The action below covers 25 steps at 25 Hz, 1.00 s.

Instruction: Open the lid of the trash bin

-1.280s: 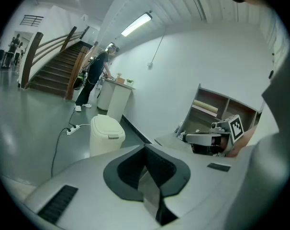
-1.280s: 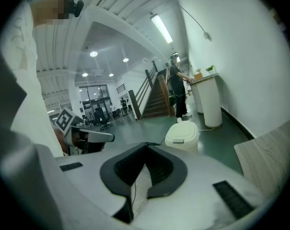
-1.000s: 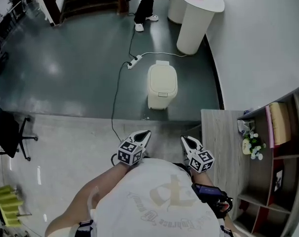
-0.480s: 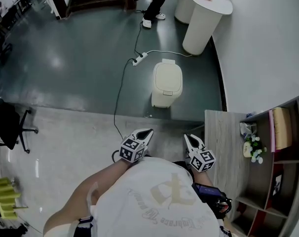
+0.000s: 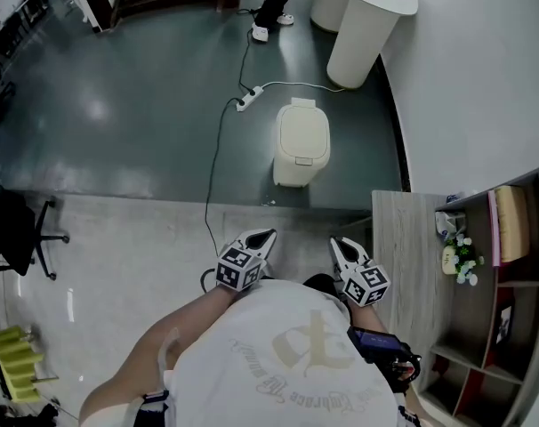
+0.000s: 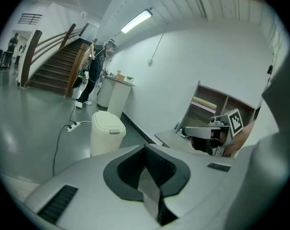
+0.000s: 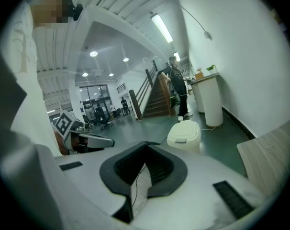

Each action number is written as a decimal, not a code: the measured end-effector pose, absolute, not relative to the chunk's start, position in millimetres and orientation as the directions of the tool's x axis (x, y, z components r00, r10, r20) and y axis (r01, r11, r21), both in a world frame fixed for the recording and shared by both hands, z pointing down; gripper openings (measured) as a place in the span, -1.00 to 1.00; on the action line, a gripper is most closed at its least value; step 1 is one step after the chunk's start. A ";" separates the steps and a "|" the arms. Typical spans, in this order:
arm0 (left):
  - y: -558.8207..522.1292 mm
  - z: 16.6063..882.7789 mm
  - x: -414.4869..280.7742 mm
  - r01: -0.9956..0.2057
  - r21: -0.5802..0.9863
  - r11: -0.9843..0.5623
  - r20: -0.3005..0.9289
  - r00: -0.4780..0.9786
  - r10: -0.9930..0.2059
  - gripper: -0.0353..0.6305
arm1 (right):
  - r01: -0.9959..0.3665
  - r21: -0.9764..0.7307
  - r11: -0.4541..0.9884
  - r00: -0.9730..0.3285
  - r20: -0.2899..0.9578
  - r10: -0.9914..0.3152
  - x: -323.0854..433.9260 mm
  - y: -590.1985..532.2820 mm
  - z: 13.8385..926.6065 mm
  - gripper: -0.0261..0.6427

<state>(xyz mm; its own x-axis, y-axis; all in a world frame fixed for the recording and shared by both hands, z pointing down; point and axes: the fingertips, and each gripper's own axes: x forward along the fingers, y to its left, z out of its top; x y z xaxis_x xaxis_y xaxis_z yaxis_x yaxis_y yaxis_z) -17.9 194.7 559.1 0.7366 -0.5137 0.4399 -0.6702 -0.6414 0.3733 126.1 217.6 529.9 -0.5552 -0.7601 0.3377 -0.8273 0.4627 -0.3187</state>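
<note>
Status at this moment: task not started, by my reading.

- Far left of the head view: black wheeled office chair (image 5: 25, 234) on the pale floor. Not involved.
- Left gripper (image 5: 264, 237): held low in front of the person's torso and pointing forward. In the left gripper view its fingers (image 6: 150, 191) are pressed together with nothing between them.
- White power strip (image 5: 244, 103) lies on the dark green floor. A thin black cable (image 5: 209, 185) runs from it back toward the person, passing left of the bin.
- Cream plastic trash bin with a rounded flip lid (image 5: 301, 145): stands on the dark green floor ahead of both grippers, well apart from them and slightly nearer the right gripper's line. The lid lies flat on the body, so it is closed. The small tab on the near edge of the lid faces the person.
- Tall white cylindrical pedestal (image 5: 363, 27): beyond the bin, against the white wall.
- Right gripper (image 5: 338, 246): level with the left gripper and also pointing forward. In the right gripper view its fingers (image 7: 138, 186) meet, and it holds nothing.
- Right edge: grey wood-grain bench (image 5: 401, 238), then a wooden shelf unit (image 5: 510, 292) with a small bunch of white flowers (image 5: 458, 261).

Progress:
- Done: nothing visible. There is no contact with the bin.
- Left to do: close the gap to the bin, bring one gripper down to the front tab or lid edge, and swing the lid up on its rear hinge.
- Watch point (judgement): the cable lies close to the walking line.
</note>
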 end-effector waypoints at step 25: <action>146.1 564.2 -69.4 -0.757 0.365 -0.543 0.471 0.653 -0.594 -0.86 | -0.808 -0.314 0.498 -0.589 0.397 -0.704 97.1 148.7 553.3 -0.91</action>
<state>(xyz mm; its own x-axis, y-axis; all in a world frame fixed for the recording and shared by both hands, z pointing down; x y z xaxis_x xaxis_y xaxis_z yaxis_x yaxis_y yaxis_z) -69.4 146.1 564.2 0.6528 -0.5936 0.4705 -0.7565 -0.5425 0.3652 97.1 148.7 553.3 -0.5886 -0.7040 0.3974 -0.8081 0.4984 -0.3139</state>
